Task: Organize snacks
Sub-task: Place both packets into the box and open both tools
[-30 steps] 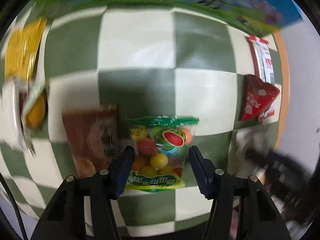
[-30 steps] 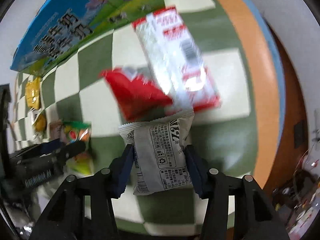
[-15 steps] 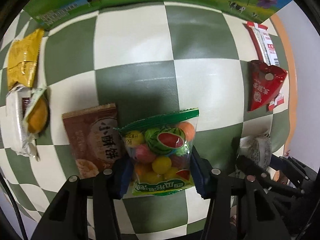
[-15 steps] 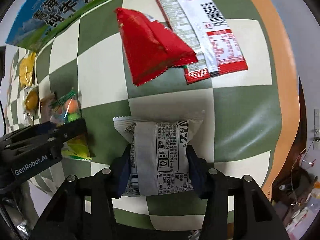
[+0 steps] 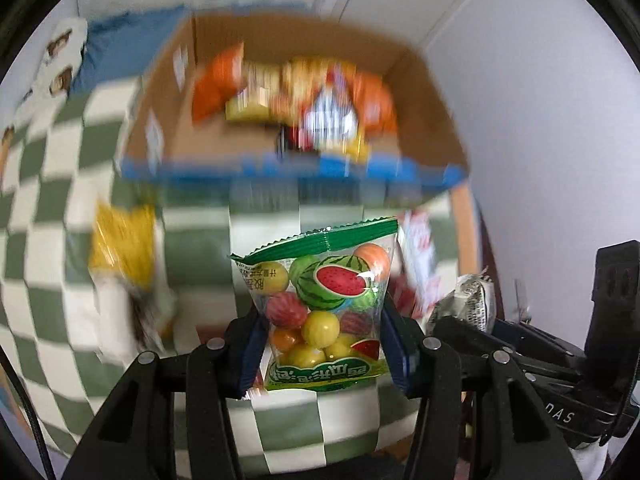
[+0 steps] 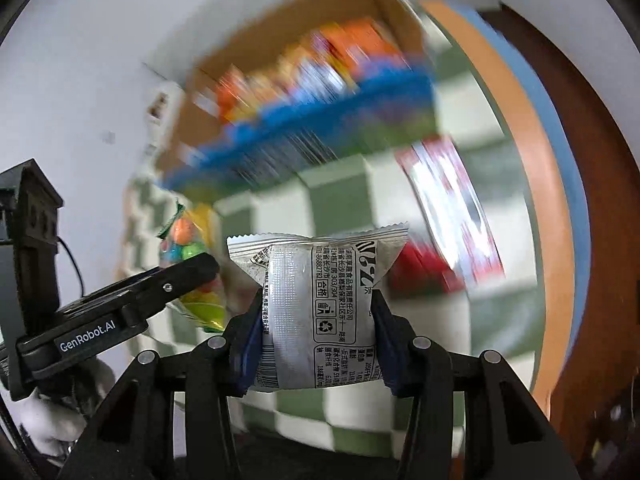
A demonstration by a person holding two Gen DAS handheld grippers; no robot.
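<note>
Counter (image 5: 200, 248): draped in a green-and-white checked cloth, blurred in both views
Cardboard box (image 5: 432, 92): open-topped, at the far edge of the counter, heaped with orange and yellow snack packets
Red-and-white packet (image 6: 452, 204): lies flat on the cloth, right of the grey packet
Yellow packet (image 5: 120, 248): lies on the cloth left of the candy bag
Left claw (image 5: 324, 354): closed on the fruit candy bag (image 5: 326, 304), held upright above the cloth, short of the box
Right claw (image 6: 318, 344): clamped on the grey snack packet (image 6: 320, 304), also lifted, beside the left claw
</note>
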